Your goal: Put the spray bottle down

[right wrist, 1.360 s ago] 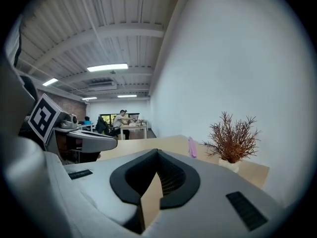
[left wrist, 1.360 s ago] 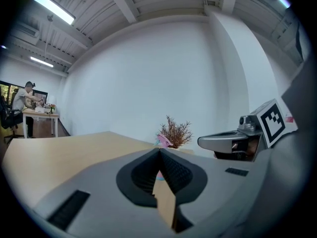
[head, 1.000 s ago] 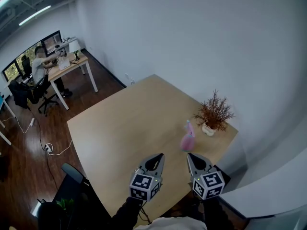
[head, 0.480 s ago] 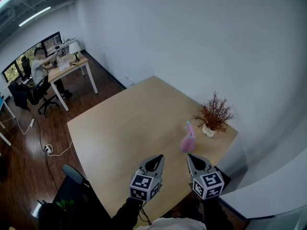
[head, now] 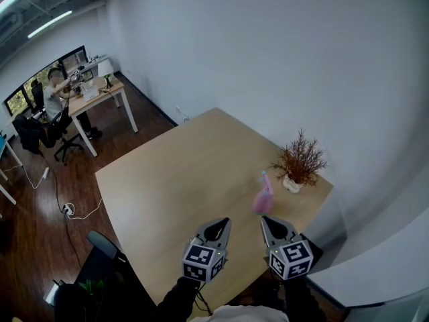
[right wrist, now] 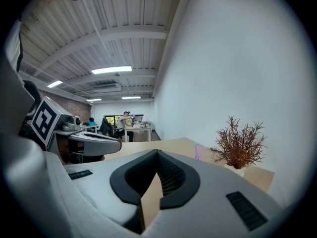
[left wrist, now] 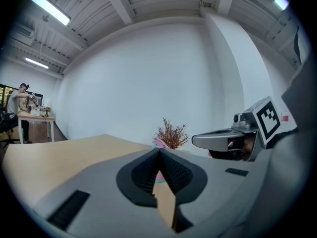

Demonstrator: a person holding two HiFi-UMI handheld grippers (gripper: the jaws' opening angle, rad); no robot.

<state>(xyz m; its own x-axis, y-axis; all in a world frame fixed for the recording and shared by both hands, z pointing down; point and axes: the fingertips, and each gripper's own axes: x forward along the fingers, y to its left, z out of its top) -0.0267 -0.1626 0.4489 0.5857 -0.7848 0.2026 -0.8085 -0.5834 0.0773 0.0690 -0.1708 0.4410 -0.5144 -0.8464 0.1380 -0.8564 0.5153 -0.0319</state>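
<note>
A pink spray bottle [head: 263, 194] stands upright on the wooden table [head: 174, 180], free of both grippers. It peeks past the left jaws as the pink bottle [left wrist: 159, 144] and shows as a pink nozzle [right wrist: 198, 151] in the right gripper view. My left gripper [head: 218, 225] hovers over the table's near edge, shut, nothing held. My right gripper [head: 269, 221] sits just nearer than the bottle, jaws shut and empty. In the left gripper view the jaws [left wrist: 159, 152] meet at the tips; the right gripper's jaws [right wrist: 157, 155] meet too.
A small potted dry red-brown plant [head: 298, 161] stands at the table's right corner, just beyond the bottle. A white wall runs behind the table. At far left a person sits at a desk [head: 94, 92] with monitors. A black chair [head: 100, 243] is by the table's near-left edge.
</note>
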